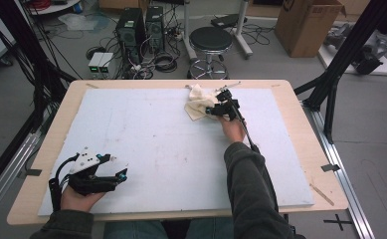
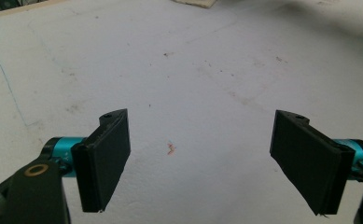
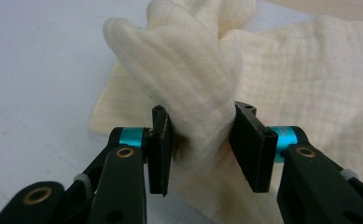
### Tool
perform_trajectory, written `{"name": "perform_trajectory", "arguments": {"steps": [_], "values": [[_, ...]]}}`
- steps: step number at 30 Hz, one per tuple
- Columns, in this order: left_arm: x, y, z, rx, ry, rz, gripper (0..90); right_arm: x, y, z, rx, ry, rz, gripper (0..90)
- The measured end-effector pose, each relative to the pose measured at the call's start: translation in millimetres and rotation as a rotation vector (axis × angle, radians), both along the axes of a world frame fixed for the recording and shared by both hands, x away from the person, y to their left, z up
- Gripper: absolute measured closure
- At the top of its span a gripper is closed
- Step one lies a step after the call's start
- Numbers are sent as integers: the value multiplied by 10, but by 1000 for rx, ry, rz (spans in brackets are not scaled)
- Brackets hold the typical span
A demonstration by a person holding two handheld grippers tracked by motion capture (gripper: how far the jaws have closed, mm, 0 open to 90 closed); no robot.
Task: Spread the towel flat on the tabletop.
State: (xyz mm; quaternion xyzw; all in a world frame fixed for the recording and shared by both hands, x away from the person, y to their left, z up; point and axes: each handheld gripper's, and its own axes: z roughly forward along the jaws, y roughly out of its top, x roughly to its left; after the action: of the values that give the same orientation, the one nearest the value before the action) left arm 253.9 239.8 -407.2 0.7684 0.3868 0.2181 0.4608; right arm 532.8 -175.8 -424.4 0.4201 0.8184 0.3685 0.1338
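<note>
At the near left corner of the white board [image 1: 156, 149], the left gripper [image 1: 116, 175] rests low over the surface; its jaws stand wide apart with nothing between them, only bare board with small stains. Far to the right, close to the far edge, lies the cream cloth [image 1: 197, 101], crumpled. The right gripper [image 3: 200, 149] is there, and its jaws are clamped on a bunched fold of this cloth, pads pressing from both sides.
</note>
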Motion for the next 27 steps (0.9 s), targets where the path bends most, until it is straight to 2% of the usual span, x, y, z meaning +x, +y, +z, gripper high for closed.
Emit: {"name": "perform_trajectory", "arguments": {"steps": [5, 8, 27], "values": [[5, -10, -5, -1, 2, -2, 206, 2, 11, -11, -6, 5, 32, 746], [4, -12, -6, 1, 1, -2, 206, -7, 13, 9, -19, 0, 44, 784], [2, -9, -3, 1, -3, 2, 206, -23, -18, 53, 10, 4, 58, 803]]}}
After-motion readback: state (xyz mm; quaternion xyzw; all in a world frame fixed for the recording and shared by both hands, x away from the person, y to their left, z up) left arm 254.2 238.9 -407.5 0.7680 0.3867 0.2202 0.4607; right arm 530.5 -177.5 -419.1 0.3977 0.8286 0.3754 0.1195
